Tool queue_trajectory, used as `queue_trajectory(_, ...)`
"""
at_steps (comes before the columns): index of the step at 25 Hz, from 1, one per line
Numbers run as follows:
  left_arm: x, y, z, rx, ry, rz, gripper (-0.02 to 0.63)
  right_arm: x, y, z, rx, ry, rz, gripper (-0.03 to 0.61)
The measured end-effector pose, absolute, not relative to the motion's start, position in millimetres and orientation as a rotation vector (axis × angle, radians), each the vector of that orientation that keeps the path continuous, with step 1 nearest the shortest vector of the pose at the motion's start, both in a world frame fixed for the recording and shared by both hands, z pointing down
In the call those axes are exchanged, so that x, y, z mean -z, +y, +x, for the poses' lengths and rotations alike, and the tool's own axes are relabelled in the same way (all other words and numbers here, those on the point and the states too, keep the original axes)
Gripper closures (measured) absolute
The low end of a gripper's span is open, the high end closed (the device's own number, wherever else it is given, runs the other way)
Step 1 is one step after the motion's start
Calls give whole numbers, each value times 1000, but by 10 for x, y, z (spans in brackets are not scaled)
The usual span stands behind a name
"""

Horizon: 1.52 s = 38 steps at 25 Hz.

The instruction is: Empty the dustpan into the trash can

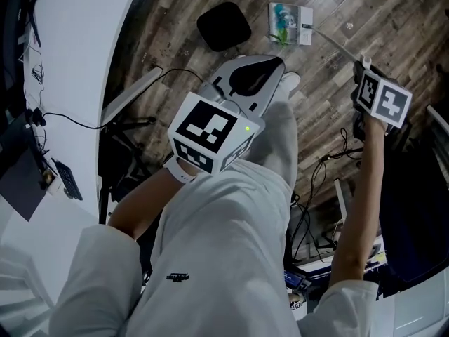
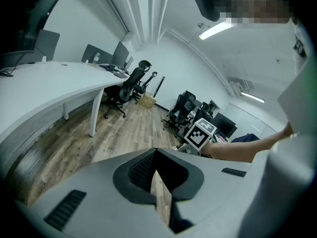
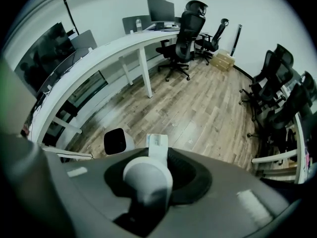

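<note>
The dustpan [image 1: 291, 23] lies on the wood floor beside the round trash can [image 1: 223, 25] with its dark opening; something teal and white is in the pan. A long pale handle [image 1: 333, 42] runs from the pan up to my right gripper [image 1: 361, 69], which is shut on it. Looking down along the right gripper [image 3: 158, 180], I see the white handle [image 3: 147, 175] between the jaws, with the dustpan [image 3: 156, 142] and trash can [image 3: 118, 142] below. My left gripper [image 1: 265, 69] hangs over my leg, shut and empty. Its jaws [image 2: 157, 170] hold nothing.
A curved white desk [image 1: 77, 48] runs along the left, with cables [image 1: 70, 121] trailing off it. More cables [image 1: 330, 160] lie on the floor under my right arm. Office chairs [image 3: 181, 33] and a cardboard box [image 3: 223, 59] stand further off. My shoe [image 1: 290, 81] is near the trash can.
</note>
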State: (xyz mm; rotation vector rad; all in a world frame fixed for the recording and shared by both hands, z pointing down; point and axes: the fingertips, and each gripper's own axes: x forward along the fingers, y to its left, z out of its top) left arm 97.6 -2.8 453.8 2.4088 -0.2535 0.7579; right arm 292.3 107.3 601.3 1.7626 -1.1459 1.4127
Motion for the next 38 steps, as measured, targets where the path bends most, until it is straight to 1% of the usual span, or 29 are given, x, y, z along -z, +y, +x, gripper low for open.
queue_trajectory(9,-4361,113,870,-752,-251,2431,607,-5640,1594,2960,-1519,-1072,2011,463)
queue_trajectory(17,-4175,192,751,-746,-247,2451,607,-5071,1923,2798,-1585,-1057,2219,462)
queue_trajectory(27,-3954,160,473,-734,-271,2462,607,-4284,1938,2354,-1498,-1128,2308,462)
queue_trajectory(38,-3810,-22,-6,-716,-320,2456,607,-3525,1929,1953,-1408,-1208,2342,462)
